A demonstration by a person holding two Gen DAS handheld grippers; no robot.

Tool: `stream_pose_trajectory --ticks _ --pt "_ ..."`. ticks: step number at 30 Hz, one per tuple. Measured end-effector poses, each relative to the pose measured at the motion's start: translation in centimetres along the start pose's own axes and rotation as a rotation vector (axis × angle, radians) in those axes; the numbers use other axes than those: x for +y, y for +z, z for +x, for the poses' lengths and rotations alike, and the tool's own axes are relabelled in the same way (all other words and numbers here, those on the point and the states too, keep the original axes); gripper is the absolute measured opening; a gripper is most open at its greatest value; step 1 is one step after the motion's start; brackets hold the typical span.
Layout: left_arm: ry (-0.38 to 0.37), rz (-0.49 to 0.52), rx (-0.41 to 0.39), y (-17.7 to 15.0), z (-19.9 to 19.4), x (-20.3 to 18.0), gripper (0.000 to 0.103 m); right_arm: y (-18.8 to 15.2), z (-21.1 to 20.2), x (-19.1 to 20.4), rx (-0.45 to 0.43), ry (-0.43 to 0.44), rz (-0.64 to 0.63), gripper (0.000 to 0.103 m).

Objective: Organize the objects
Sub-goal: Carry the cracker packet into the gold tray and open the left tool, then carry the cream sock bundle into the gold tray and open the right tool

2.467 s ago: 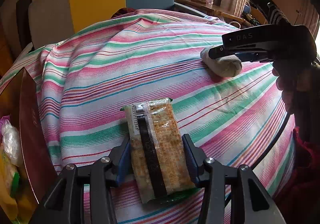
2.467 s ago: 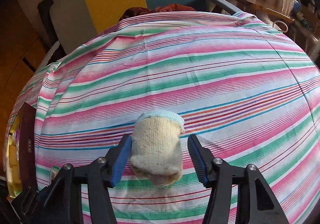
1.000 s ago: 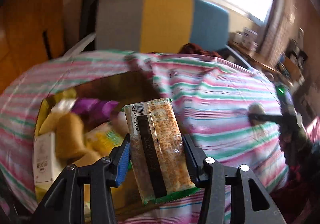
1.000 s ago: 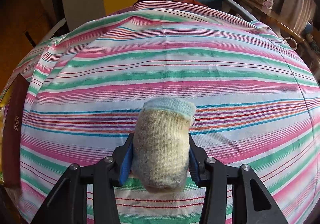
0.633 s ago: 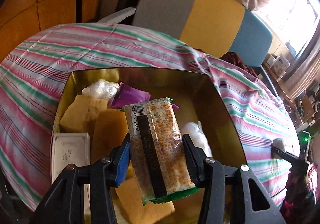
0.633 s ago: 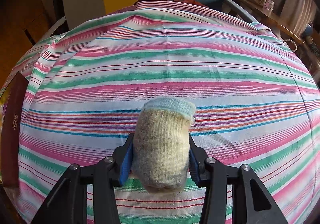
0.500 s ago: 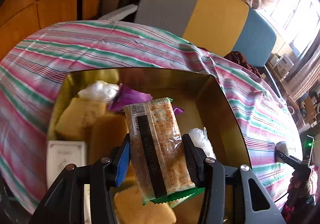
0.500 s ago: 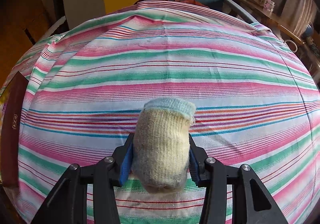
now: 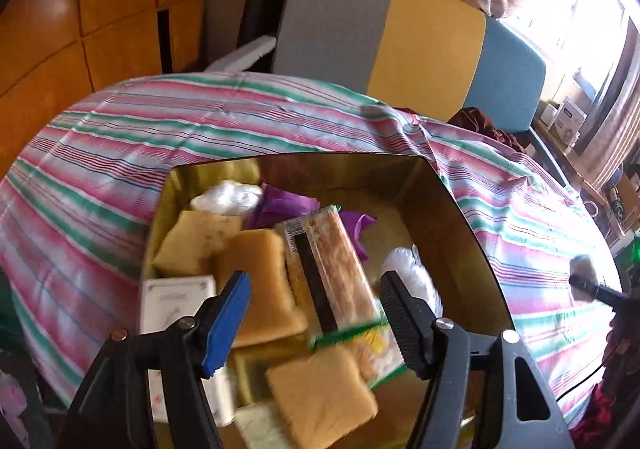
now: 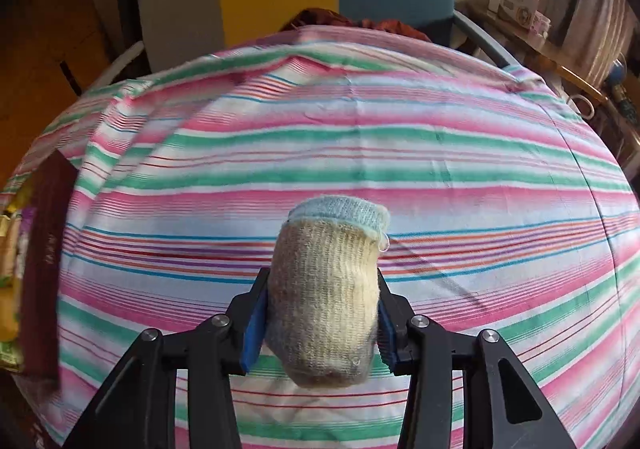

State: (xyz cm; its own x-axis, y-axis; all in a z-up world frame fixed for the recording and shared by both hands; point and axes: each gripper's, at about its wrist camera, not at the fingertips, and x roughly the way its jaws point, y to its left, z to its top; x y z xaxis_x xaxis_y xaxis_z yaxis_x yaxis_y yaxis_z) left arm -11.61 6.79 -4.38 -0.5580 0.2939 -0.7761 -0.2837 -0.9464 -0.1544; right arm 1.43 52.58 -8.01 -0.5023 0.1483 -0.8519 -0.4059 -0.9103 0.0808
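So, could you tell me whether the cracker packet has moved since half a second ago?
Yes: the cracker packet has dropped away from the just-opened left tool into the gold box.

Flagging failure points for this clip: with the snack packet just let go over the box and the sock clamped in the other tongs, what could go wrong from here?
1. The left tongs have just been opening; the snack packet lies loose and slanted on the sponges, so it may slide.
2. The gold box looks crowded; the rolled sock may perch high.
3. The right tongs pinch only the sock's lower half; it could slip in transit.
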Motion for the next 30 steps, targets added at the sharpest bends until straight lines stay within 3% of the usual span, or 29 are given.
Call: stream_pose_trajectory --ticks 4,10,13,17,25,29,30 --pt "0.01 -0.001 -0.033 -1.3 -2.2 0.9 0.068 0.9 -1.9 6.6 -0.043 0.09 -0.094 0.046" --pt "0.044 0.006 -0.069 -2.8 -4.8 2.2 0.068 2.6 -4.4 20.3 -0.113 0.238 -0.298 0.047" --pt "0.058 -0.007 -0.082 -3.4 -5.6 2.8 0.068 3.2 -3.6 26.0 -0.108 0.266 -0.374 0.047" --pt "0.081 -0.017 -0.101 -3.9 -6.2 3.4 0.068 3.7 -1.1 31.3 -0.083 0.233 -0.455 0.047" --pt "0.138 -0.027 -0.139 -4.4 -6.8 3.9 0.068 3.9 3.6 34.9 -0.02 0.17 -0.477 0.049" --pt "0.147 -0.027 -0.158 -4.1 -7.0 3.6 0.068 3.8 3.7 34.5 -0.034 0.192 -0.462 0.082" --pt "0.149 -0.026 -0.16 -4.0 -7.0 3.6 0.068 3.9 3.6 34.3 -0.036 0.198 -0.455 0.085"
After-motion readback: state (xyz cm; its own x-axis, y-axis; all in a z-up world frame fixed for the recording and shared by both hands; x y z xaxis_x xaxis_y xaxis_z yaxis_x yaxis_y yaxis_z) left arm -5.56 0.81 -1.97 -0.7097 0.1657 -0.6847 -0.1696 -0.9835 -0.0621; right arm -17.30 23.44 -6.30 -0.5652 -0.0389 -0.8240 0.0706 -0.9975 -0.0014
